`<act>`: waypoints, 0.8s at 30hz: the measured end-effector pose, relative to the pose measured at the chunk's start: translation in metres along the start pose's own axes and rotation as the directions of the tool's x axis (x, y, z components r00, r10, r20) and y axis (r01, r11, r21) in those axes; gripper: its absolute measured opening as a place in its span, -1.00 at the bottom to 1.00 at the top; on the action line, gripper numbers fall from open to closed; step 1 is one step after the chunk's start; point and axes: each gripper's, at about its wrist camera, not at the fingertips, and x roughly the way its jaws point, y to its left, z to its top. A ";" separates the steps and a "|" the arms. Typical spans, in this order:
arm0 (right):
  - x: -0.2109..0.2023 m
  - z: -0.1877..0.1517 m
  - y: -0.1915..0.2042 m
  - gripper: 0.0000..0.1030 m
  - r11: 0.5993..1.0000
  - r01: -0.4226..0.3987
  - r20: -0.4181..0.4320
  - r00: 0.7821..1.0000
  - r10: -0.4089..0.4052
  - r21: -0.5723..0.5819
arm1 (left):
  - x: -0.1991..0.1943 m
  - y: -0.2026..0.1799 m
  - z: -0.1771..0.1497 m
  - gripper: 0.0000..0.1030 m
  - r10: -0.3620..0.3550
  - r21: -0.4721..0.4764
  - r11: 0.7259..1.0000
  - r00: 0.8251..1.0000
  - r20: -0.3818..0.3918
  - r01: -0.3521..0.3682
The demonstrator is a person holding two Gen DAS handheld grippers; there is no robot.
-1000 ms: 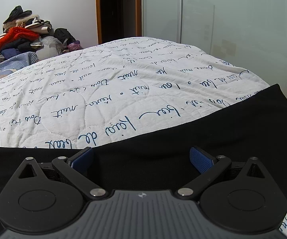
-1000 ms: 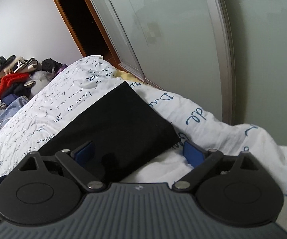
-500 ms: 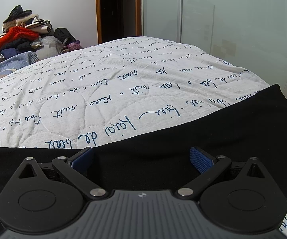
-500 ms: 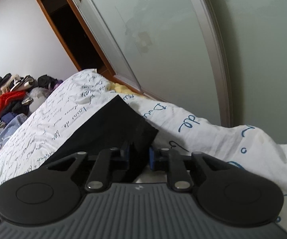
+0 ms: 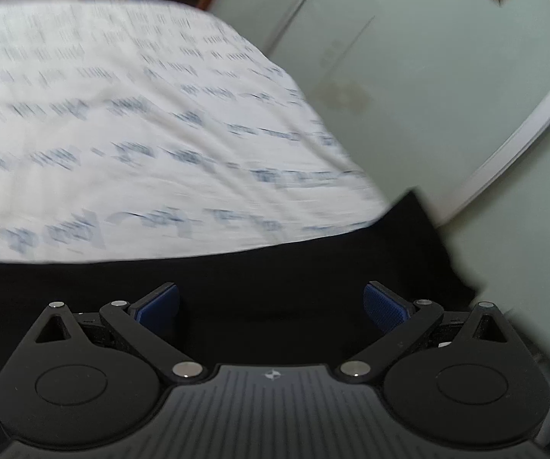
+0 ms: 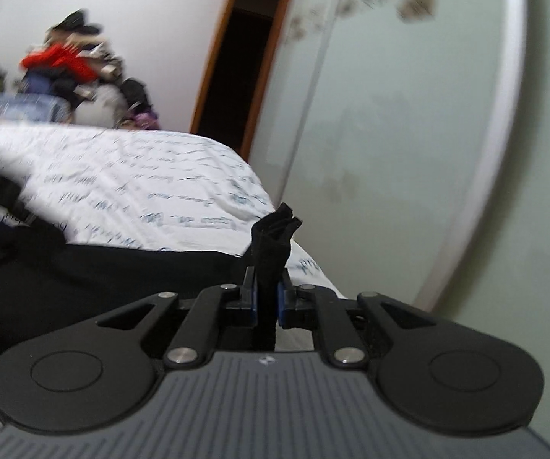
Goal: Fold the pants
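Note:
Black pants (image 5: 236, 275) lie along the near edge of a bed with a white quilt printed in blue script (image 5: 122, 114). My left gripper (image 5: 271, 300) hovers just over the black cloth, open, with both blue pads (image 5: 160, 302) wide apart and nothing pinched. In the right wrist view my right gripper (image 6: 266, 294) is shut on a corner of the pants (image 6: 275, 229). That corner sticks up in a bunched tuft past the fingertips. The remaining black cloth (image 6: 122, 275) trails off to the left over the quilt (image 6: 141, 176).
Frosted sliding panels (image 6: 389, 114) stand close along the bed's right side. A dark doorway with a wooden frame (image 6: 244, 69) is behind the bed. A heap of clothes (image 6: 68, 65) is piled against the far wall. Both views are motion-blurred.
The right gripper shut on the pants' corner, then lifted and rolled with it. The left gripper stayed open but tilted and rose, so its view swung toward the panels.

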 end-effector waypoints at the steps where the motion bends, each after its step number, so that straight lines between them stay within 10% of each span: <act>1: -0.002 0.001 0.007 -0.80 0.999 -0.004 0.006 1.000 0.005 -0.034 | 0.003 -0.001 0.002 1.00 -0.034 -0.033 0.999 0.999 -0.013 0.034; 15: -0.032 -0.003 0.093 -0.81 0.911 -0.071 0.099 0.988 0.122 -0.407 | 0.055 0.009 0.007 0.96 -0.267 -0.330 0.913 0.963 -0.039 0.239; 21: -0.027 -0.008 0.102 -0.40 0.892 -0.052 0.088 0.991 0.102 -0.448 | 0.058 0.005 0.007 -0.18 -0.258 -0.298 0.927 0.963 -0.073 0.226; 24: -0.023 -0.006 0.102 -0.31 0.900 -0.031 0.066 0.996 0.066 -0.434 | 0.059 0.008 0.002 -0.33 -0.251 -0.301 0.929 0.964 -0.087 0.215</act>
